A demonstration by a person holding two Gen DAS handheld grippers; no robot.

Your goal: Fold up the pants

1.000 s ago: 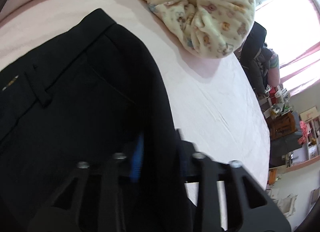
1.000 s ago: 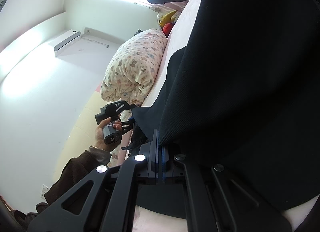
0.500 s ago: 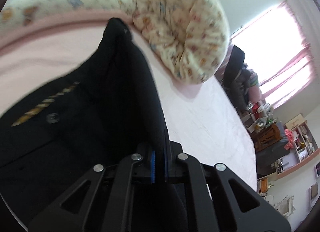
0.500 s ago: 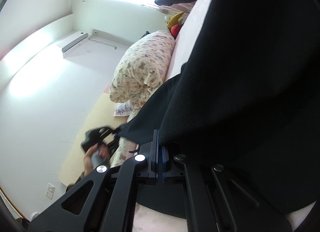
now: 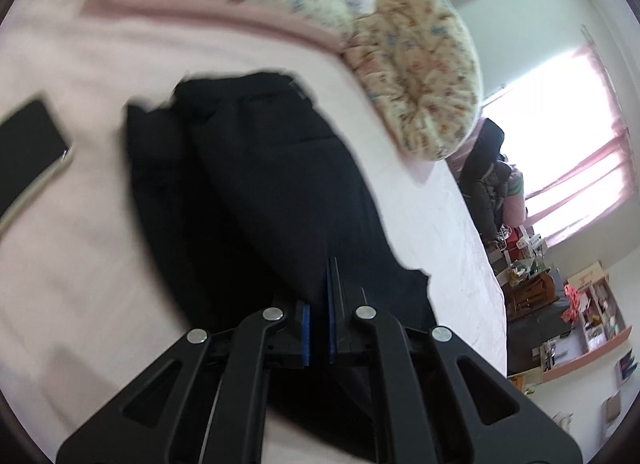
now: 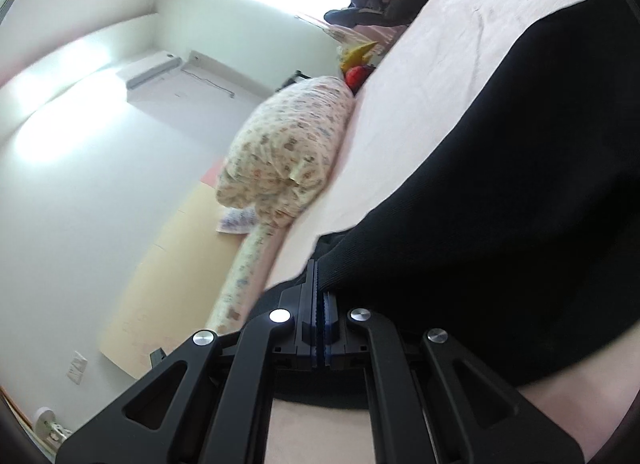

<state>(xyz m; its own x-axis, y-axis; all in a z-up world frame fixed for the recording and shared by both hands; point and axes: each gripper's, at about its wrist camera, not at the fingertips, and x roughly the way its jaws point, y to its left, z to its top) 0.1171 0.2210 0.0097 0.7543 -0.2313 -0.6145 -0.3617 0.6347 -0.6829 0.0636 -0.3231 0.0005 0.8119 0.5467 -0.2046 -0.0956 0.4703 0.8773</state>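
Pants (image 5: 280, 191) on the pink bed (image 5: 80, 264) have been carried sideways since a second ago, gripped by the closed left gripper (image 5: 319, 328) and right gripper (image 6: 320, 320), so a lengthwise fold is judged underway.

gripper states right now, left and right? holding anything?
Left gripper: closed, pinching the black pants.
Right gripper: closed, clamped on the black pants' edge.

Wide bed (image 5: 432, 219) under a pale pink sheet. Lying on it: black fabric pants (image 5: 280, 199), a rolled cream patterned quilt (image 5: 424, 83) at the far edge, a flat black phone-like slab (image 5: 28, 147) left.
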